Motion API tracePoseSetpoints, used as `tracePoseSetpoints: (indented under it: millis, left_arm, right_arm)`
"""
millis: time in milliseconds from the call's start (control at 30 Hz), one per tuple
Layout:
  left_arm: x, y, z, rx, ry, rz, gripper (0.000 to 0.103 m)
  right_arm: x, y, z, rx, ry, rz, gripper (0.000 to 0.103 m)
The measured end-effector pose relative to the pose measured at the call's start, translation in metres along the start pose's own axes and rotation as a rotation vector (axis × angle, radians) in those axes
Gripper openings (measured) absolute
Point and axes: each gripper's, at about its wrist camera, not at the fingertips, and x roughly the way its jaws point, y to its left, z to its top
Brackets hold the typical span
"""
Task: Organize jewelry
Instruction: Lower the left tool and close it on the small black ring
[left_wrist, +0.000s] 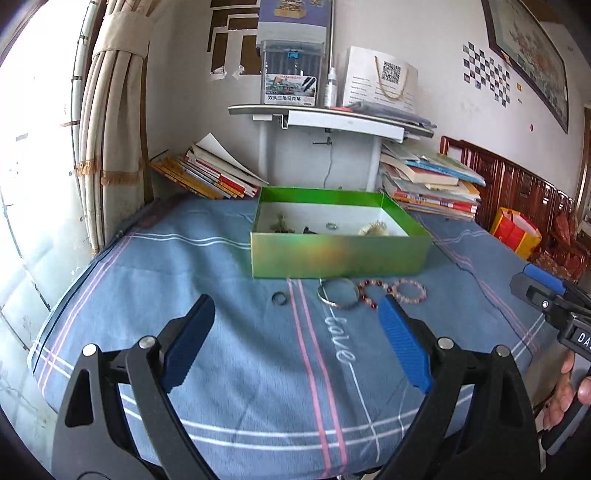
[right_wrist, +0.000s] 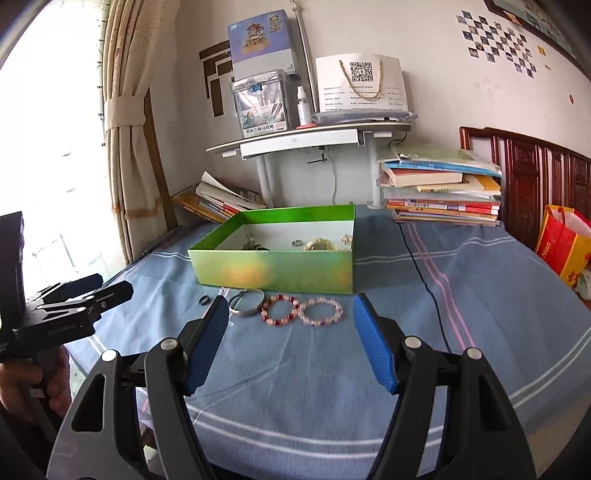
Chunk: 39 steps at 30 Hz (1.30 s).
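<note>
A green box (left_wrist: 340, 256) (right_wrist: 273, 271) stands on the blue striped cloth with several small jewelry pieces inside. In front of it lie a small dark ring (left_wrist: 279, 298) (right_wrist: 203, 300), a silver bangle (left_wrist: 338, 293) (right_wrist: 246, 303), a red-and-pink bead bracelet (left_wrist: 371, 290) (right_wrist: 280, 311) and a pale pink bead bracelet (left_wrist: 409, 291) (right_wrist: 320, 311). My left gripper (left_wrist: 295, 314) is open and empty, just short of the ring and bangle. My right gripper (right_wrist: 290, 314) is open and empty, just short of the bracelets. Each gripper also shows in the other's view, the right one (left_wrist: 543, 291) and the left one (right_wrist: 96, 290).
Stacks of books (left_wrist: 428, 184) (right_wrist: 443, 195) and leaning books (left_wrist: 207, 170) sit behind the box around a white desk stand (left_wrist: 332, 122). A curtain (left_wrist: 114, 110) hangs at the left. A dark cable (right_wrist: 424, 280) runs across the cloth right of the box. A wooden headboard (right_wrist: 535, 177) stands at the right.
</note>
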Motion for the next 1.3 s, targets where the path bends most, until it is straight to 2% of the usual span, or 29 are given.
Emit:
tracePoseSetpoints:
  millis: [967, 1300]
  left_arm:
    - [0.005, -0.003, 0.000, 0.016, 0.020, -0.011, 0.089]
    - [0.040, 0.002, 0.001, 0.009, 0.082, 0.006, 0.089]
  right_arm:
    - [-0.002, 0.001, -0.003, 0.005, 0.004, 0.001, 0.068]
    - [0.015, -0.007, -0.006, 0.019, 0.040, 0.001, 0.068]
